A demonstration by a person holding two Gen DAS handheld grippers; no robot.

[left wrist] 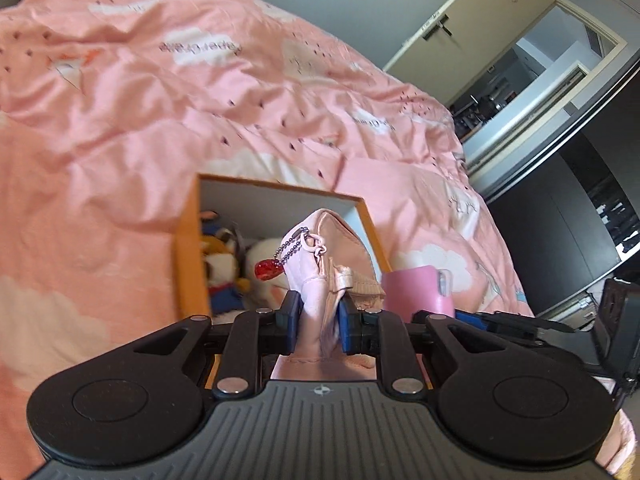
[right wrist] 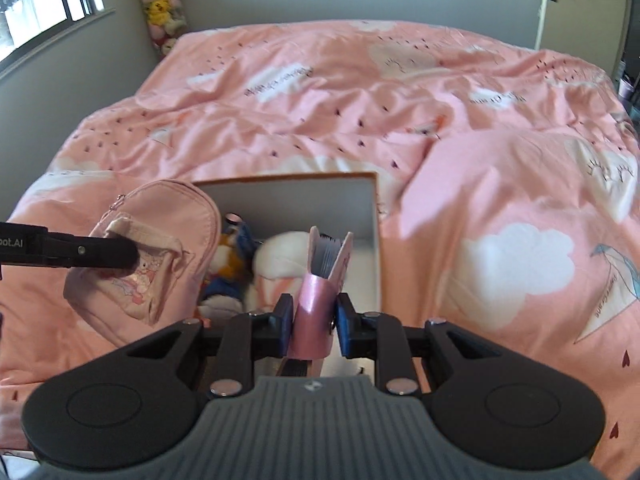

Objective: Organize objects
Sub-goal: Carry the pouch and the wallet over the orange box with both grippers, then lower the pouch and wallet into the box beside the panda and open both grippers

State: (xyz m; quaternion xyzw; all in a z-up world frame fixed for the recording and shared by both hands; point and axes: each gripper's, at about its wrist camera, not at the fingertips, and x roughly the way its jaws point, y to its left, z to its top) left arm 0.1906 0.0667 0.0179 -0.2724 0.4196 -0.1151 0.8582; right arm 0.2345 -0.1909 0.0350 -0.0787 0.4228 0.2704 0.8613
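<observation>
The left gripper [left wrist: 320,316] is closed on a pink pouch [left wrist: 328,256] with a red charm [left wrist: 267,270], holding it over the left edge of the orange box [left wrist: 186,240] on the pink bedcover [left wrist: 120,120]. The right gripper [right wrist: 310,320] clamps a pink notebook [right wrist: 320,284] above the same box, where plush toys [right wrist: 240,256] lie inside

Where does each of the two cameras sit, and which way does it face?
Left wrist: on the left gripper, looking down its fingers at the pink pouch it clamps, over the orange box.
Right wrist: on the right gripper, looking at the pink notebook it clamps; the left gripper shows at left.
Shared: box, pouch, notebook, pink duvet.
</observation>
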